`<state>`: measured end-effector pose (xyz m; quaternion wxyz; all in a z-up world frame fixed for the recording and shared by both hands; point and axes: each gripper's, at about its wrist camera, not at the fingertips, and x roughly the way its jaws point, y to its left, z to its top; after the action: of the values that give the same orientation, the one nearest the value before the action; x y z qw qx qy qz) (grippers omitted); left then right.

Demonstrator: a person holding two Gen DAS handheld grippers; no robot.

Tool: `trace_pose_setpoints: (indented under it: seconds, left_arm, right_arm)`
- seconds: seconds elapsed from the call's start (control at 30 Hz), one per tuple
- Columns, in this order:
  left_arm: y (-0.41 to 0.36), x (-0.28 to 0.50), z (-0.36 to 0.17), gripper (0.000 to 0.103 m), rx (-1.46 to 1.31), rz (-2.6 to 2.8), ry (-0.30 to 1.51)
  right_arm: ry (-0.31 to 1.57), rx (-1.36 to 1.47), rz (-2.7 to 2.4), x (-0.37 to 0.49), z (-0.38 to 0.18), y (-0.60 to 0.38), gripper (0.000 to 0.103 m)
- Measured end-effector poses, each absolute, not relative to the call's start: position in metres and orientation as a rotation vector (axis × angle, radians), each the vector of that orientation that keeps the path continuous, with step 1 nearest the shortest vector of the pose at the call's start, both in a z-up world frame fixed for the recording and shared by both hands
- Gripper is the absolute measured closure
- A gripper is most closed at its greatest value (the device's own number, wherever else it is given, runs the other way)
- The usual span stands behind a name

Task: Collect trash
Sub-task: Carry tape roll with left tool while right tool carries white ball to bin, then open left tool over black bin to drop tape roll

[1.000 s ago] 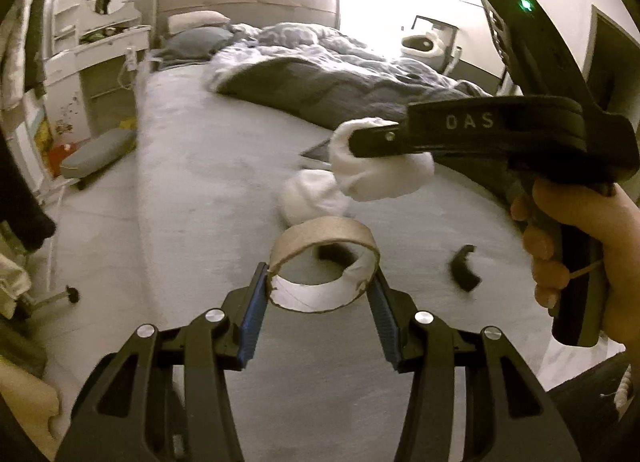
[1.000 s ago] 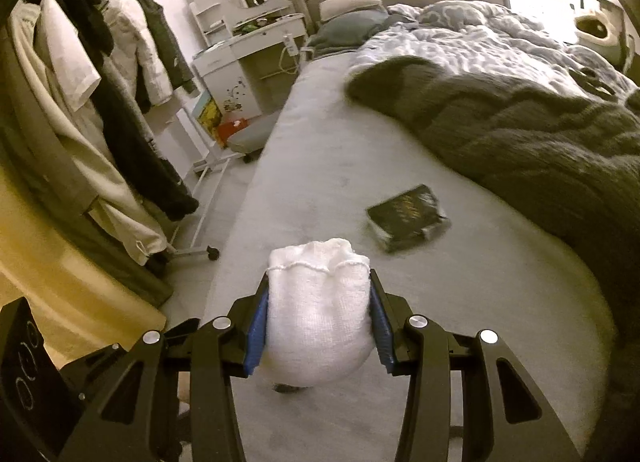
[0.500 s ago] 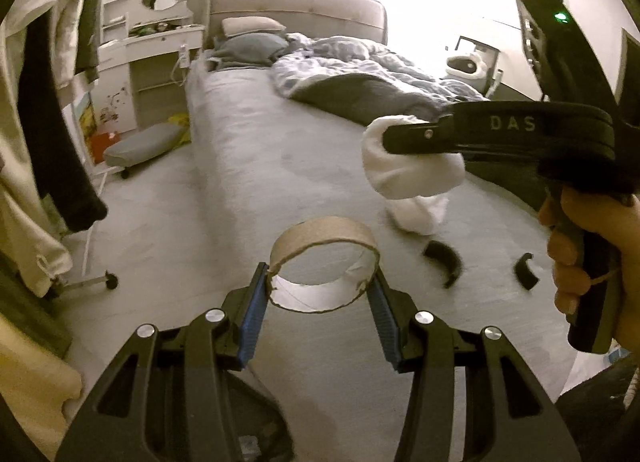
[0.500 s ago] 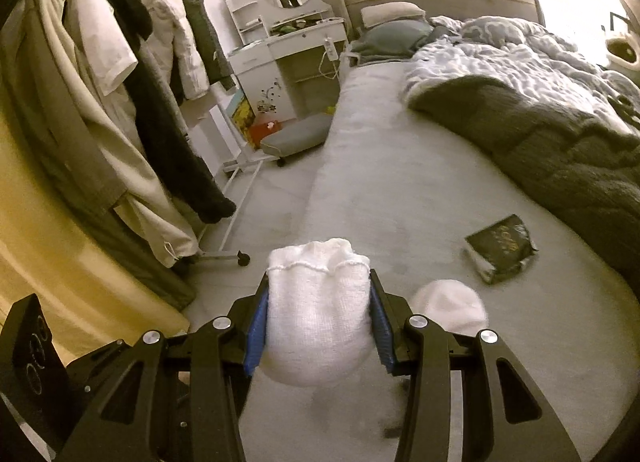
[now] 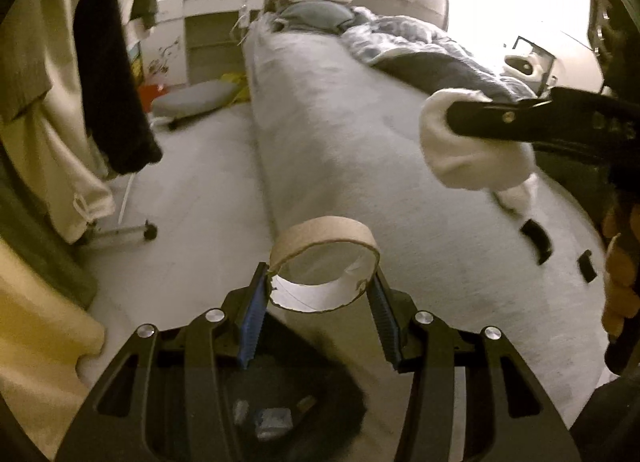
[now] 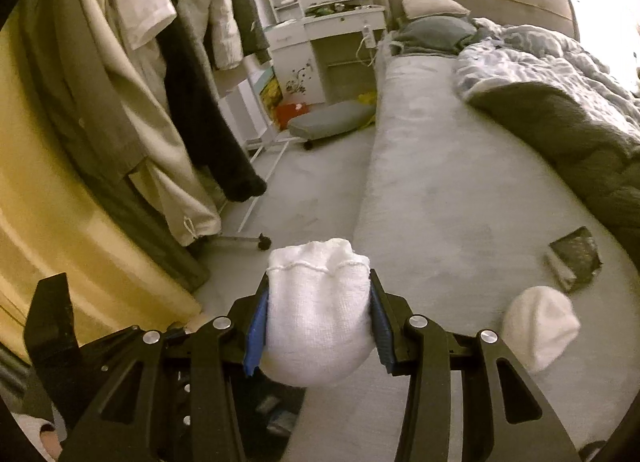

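My left gripper (image 5: 320, 294) is shut on a brown cardboard tape ring (image 5: 324, 246), held by its sides over the near corner of the grey bed (image 5: 340, 134). A dark bin (image 5: 280, 402) with bits of rubbish inside lies on the floor just below it. My right gripper (image 6: 318, 314) is shut on a white balled sock (image 6: 316, 314). In the left wrist view that same sock (image 5: 468, 154) hangs to the right above the bed, in the right gripper (image 5: 480, 122). A second white sock (image 6: 536, 326) lies on the bed, beside two small black pieces (image 5: 538, 240).
A dark book (image 6: 576, 262) lies on the bed below the rumpled dark blanket (image 6: 580, 130). Clothes hang on a wheeled rack (image 6: 168, 74) at the left. A grey floor cushion (image 6: 328, 122) and a white dressing table (image 6: 320, 42) stand by the head of the bed.
Both grippers have swung left from over the bed to its corner and the floor, each keeping its hold. The clothes rack and the dark bin have come into view.
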<state>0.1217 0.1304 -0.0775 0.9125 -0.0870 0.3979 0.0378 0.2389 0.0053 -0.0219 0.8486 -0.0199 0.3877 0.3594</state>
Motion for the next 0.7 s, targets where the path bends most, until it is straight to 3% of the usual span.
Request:
trace_pose_setpoints:
  seconds: [0.7]
  left_arm:
    - [0.196,0.096,-0.175,0.051,-0.28,0.155,1.146]
  right_arm:
    - [0.921,-0.122,0.845,0.227,-0.06,0.091,0.058]
